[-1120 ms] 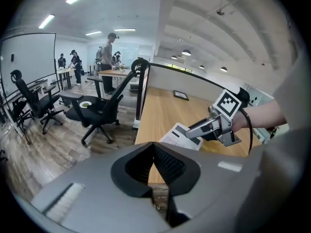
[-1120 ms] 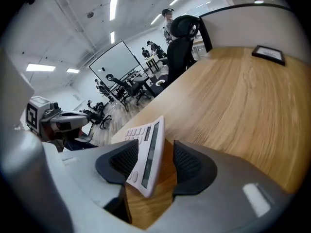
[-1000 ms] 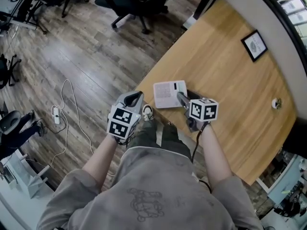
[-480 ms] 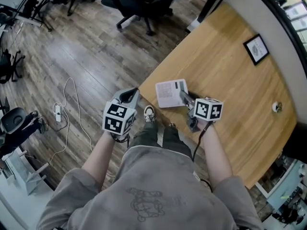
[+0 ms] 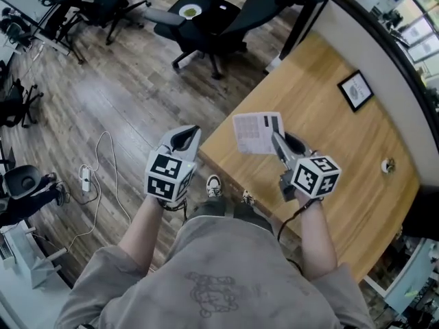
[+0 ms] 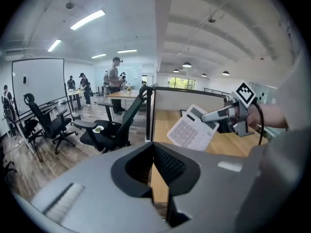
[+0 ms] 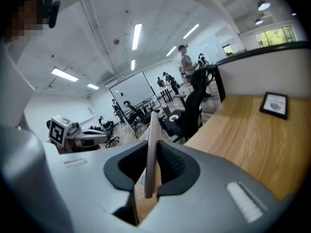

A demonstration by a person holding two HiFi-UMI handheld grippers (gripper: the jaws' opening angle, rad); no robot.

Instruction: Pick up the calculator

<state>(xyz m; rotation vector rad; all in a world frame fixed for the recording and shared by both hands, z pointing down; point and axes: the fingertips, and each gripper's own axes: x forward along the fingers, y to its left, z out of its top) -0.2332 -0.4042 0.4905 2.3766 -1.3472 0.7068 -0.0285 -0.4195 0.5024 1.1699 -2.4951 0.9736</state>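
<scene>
The person wears a grey short-sleeved T-shirt [image 5: 219, 273] with a faint line drawing on the chest, dark olive trousers [image 5: 223, 205] and a white shoe [image 5: 213, 184]. The left gripper [image 5: 191, 133] and right gripper [image 5: 276, 138] have smooth grey shells, black ribbed fingers [image 6: 168, 163], and 1 white cube [image 5: 168, 175] of black square markers each. A black cable [image 5: 289, 221] trails from the right one, whose fingers have just been closing on the calculator [image 5: 257, 132].

Left claw [image 6: 153, 147], jaws together and empty, faces the right claw [image 6: 208, 116] holding the calculator [image 6: 188, 131] above the table [image 6: 243, 147].
</scene>
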